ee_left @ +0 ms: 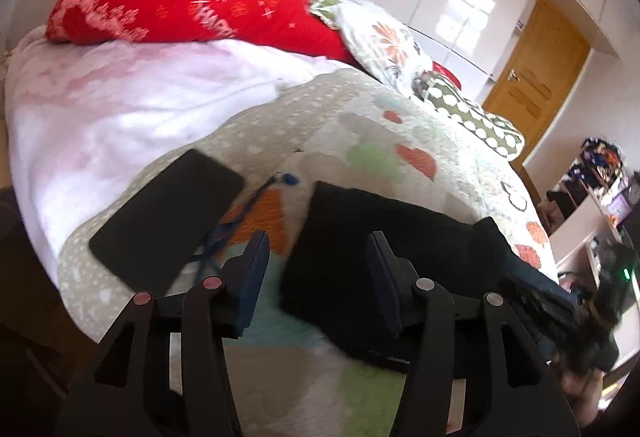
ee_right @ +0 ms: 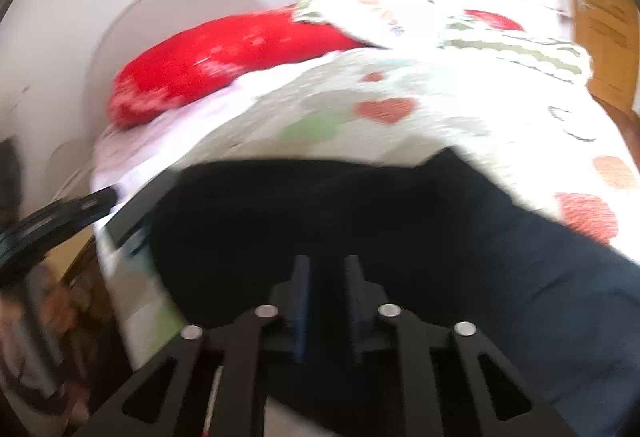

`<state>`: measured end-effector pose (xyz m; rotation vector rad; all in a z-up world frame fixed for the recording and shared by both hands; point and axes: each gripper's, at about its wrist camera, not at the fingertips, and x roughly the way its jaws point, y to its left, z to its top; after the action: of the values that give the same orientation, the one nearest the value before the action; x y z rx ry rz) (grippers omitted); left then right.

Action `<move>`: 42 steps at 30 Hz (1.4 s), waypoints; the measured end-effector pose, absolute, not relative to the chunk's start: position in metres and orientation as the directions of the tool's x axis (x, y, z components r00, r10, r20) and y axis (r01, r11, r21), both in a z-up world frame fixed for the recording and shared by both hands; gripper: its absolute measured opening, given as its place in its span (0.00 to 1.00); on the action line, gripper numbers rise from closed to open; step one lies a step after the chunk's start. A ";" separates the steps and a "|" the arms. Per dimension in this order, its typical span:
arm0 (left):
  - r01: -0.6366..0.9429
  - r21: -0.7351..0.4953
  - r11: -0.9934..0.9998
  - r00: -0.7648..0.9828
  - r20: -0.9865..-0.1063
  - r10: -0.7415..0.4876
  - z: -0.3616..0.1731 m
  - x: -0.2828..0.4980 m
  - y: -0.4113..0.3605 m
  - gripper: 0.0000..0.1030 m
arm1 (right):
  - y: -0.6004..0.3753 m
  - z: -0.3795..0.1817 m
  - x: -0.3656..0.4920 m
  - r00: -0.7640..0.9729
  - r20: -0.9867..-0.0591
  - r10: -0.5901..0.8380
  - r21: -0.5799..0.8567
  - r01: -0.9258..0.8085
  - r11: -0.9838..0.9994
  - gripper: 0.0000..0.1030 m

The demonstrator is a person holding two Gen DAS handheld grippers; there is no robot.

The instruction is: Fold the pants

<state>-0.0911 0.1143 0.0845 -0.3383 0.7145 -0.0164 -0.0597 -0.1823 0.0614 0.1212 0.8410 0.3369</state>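
The black pants (ee_left: 384, 237) lie folded into a compact rectangle on the patterned quilt (ee_left: 360, 125). My left gripper (ee_left: 318, 241) is open and empty, hovering over the pants' left edge. In the blurred right wrist view the pants (ee_right: 360, 213) fill the middle. My right gripper (ee_right: 327, 263) hangs just above them with its jaws nearly closed; whether cloth is pinched between them is unclear. The right gripper also shows at the far right edge of the left wrist view (ee_left: 560, 309).
A black tablet-like slab (ee_left: 168, 221) lies left of the pants, with a blue cord (ee_left: 256, 205) beside it. A red pillow (ee_left: 192, 1), floral pillows (ee_left: 384, 37) and a white blanket (ee_left: 120, 109) lie further back. A wooden door (ee_left: 536, 61) stands right.
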 end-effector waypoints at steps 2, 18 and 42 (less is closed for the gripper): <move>-0.077 -0.299 0.951 0.751 -0.645 -0.142 0.084 -0.085 0.102 0.49 | -0.189 0.058 -0.043 0.617 -0.719 0.320 0.243 -0.209 0.947 0.23; -0.192 -0.150 0.970 0.676 -0.736 0.020 0.035 -0.051 0.077 0.49 | -0.224 0.046 -0.004 0.585 -0.766 0.268 0.258 -0.103 0.961 0.25; -0.142 -0.132 0.981 0.742 -0.670 0.017 0.064 -0.110 0.065 0.49 | -0.166 0.058 -0.117 0.636 -0.740 0.219 0.112 -0.204 0.973 0.42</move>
<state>-0.1102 0.0651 0.0643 -0.1788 0.7303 0.0878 -0.1169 -0.1660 0.0576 0.0188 0.8480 0.2415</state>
